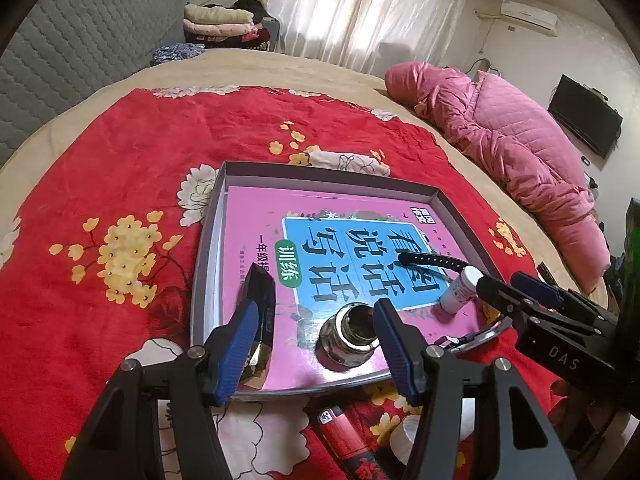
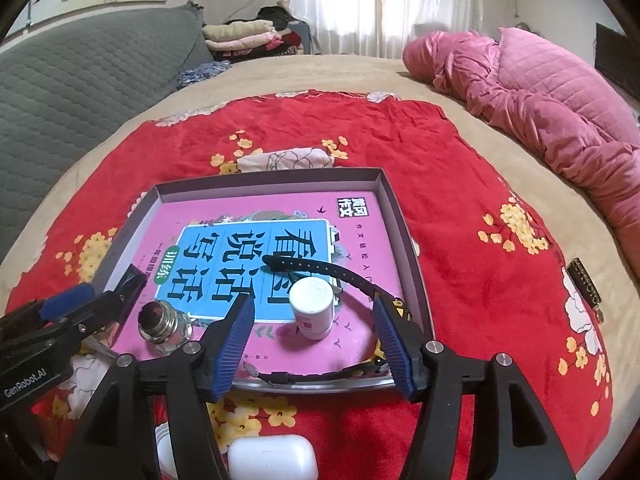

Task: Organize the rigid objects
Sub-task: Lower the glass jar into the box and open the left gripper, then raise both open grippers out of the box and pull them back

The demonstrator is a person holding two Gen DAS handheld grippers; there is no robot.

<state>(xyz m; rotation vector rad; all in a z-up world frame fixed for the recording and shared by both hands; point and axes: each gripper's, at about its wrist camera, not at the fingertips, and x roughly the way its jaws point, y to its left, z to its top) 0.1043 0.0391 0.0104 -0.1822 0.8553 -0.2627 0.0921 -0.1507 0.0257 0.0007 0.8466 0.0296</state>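
Note:
A shallow grey tray (image 1: 208, 248) on the red blanket holds a pink book (image 1: 256, 216). My left gripper (image 1: 316, 306) is open around an uncapped glass bottle (image 1: 348, 332) that stands on the book, and only the right pad is close to it. A black case with a shiny end (image 1: 262, 292) lies beside the left finger. My right gripper (image 2: 314, 300) is open around an upright white bottle (image 2: 312, 308), with gaps on both sides. A black watch (image 2: 340, 272) curves behind that bottle. Each gripper shows in the other's view: the right (image 1: 500, 284), the left (image 2: 80, 300).
A red lighter (image 1: 340, 432) and a white earbud case (image 2: 272, 460) lie on the blanket in front of the tray (image 2: 404, 224). A pink quilted jacket (image 1: 520, 148) lies far right. The grey headboard (image 2: 80, 80) and folded clothes (image 2: 244, 38) are at the back.

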